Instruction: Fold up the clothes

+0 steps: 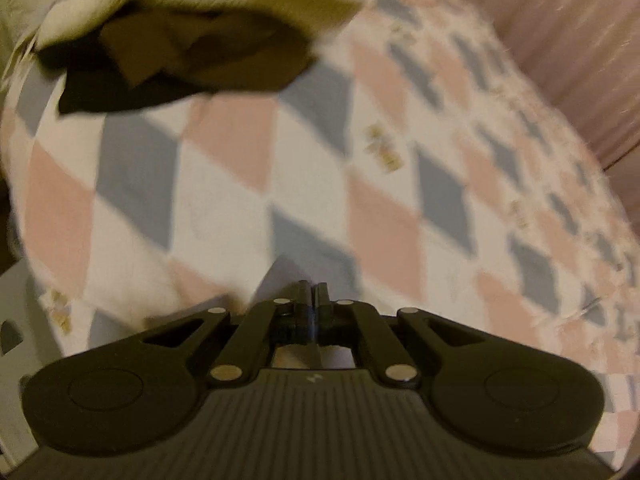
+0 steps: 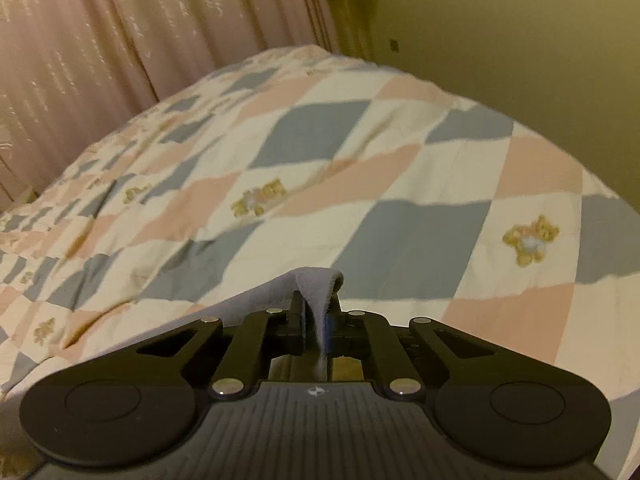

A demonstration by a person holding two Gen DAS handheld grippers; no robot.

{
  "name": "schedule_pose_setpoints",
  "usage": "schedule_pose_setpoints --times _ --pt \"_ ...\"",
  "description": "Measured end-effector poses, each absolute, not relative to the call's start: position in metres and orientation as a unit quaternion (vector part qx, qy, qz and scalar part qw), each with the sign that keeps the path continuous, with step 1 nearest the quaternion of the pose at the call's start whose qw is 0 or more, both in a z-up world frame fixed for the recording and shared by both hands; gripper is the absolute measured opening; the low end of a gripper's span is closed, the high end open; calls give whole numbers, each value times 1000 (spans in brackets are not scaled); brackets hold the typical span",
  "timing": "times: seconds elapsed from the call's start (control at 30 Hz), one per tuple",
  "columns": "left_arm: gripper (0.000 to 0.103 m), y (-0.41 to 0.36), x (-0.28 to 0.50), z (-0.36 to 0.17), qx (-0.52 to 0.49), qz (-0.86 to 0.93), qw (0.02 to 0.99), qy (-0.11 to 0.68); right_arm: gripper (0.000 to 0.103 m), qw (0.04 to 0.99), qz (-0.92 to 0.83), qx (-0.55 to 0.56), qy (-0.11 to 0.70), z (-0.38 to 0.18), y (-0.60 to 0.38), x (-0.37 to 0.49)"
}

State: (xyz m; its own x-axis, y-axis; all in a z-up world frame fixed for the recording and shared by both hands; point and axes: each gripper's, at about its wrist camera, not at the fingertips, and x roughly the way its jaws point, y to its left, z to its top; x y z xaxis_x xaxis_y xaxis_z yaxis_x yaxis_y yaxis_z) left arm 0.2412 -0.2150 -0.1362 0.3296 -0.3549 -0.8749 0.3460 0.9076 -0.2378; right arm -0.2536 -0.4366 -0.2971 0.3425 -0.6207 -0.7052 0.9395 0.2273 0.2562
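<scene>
Left: your left gripper is pinching its jaws tight on a thin edge of pale grey-lilac cloth | Right: your right gripper is clamping a fold of the same cloth, draping over its fingertips | Place: you are holding the cloth above the diamond-patterned quilt | Far left: cream and brown clothes are lying heaped, blurred.

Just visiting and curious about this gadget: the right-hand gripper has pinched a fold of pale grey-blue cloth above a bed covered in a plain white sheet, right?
Nearly. The right gripper is indeed shut on a fold of the pale grey-blue cloth, but the bed cover is not plain white. The right wrist view shows a quilt of pink, grey-blue and white diamonds with small teddy bears.
</scene>
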Motion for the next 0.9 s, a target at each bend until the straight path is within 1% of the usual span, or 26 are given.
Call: schedule_pose_setpoints --times 0.07,0.13,0.23,0.3,0.33,0.37,0.4,0.47,0.5,0.53,0.57,0.6,0.77,0.83,0.9 --pt "0 -244 237 -127 9 -247 824 509 6 755 -518 330 229 -288 -441 -253" --pt "0 -282 239 -136 28 -270 827 493 5 753 -524 330 222 -287 -448 -250" --pt "0 -348 251 -180 73 -277 822 493 5 739 -535 345 221 -299 -467 -243" --pt "4 -390 260 -224 124 -255 824 490 6 730 -535 362 223 -316 -484 -230" --pt "5 -406 264 -248 152 -239 822 495 9 723 -536 373 227 -327 -493 -222" --pt "11 -417 268 -270 171 -224 815 507 23 713 -538 384 233 -339 -503 -212" --pt "12 -422 270 -285 176 -216 807 521 31 703 -541 395 239 -352 -512 -203" --pt "12 -422 268 -303 169 -218 793 543 33 689 -548 399 258 -367 -523 -184" --pt "13 -415 263 -303 164 -227 791 543 38 690 -548 393 265 -369 -525 -178" --pt "16 -409 258 -302 162 -237 790 541 40 692 -547 385 271 -370 -526 -171" --pt "22 -402 256 -303 159 -239 787 546 46 695 -549 372 276 -367 -524 -167" --pt "23 -394 256 -302 149 -238 782 556 48 698 -553 359 279 -363 -520 -166" --pt "23 -367 264 -305 85 -229 769 590 49 693 -570 338 283 -344 -489 -176" --pt "23 -365 268 -311 73 -228 765 598 49 711 -555 288 321 -334 -466 -159" --pt "23 -368 271 -319 59 -229 757 609 47 744 -504 204 389 -332 -425 -121"
